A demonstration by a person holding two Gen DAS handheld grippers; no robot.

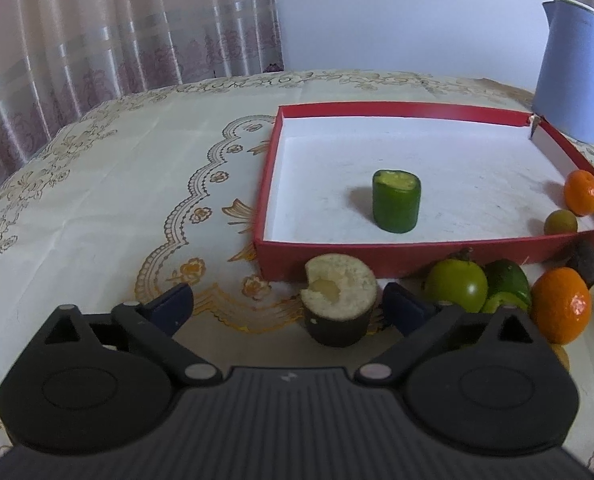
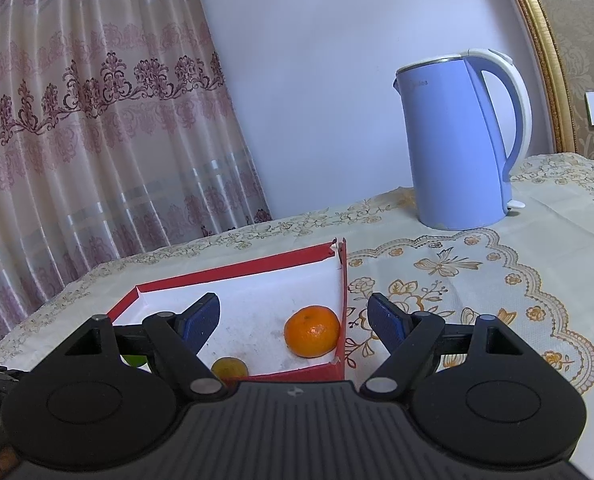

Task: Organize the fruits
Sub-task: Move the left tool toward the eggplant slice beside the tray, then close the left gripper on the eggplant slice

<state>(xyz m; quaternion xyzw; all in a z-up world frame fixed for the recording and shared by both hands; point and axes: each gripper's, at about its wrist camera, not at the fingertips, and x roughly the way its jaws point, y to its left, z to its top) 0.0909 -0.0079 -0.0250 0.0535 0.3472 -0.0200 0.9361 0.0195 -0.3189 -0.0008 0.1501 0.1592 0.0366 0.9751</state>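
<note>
My left hand-held gripper (image 1: 287,304) is spread wide around a dark-skinned cut fruit piece (image 1: 340,304) on the counter (image 1: 97,200), just outside the red tray (image 1: 377,254). My right hand-held gripper (image 2: 293,318) hangs spread above the tray's corner, over an orange (image 2: 312,331) and a small olive-green fruit (image 2: 229,368). A green cut piece (image 1: 396,200) stands mid-tray.

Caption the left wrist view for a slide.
Open left gripper straddles a dark-skinned cut piece before the red box.
</note>
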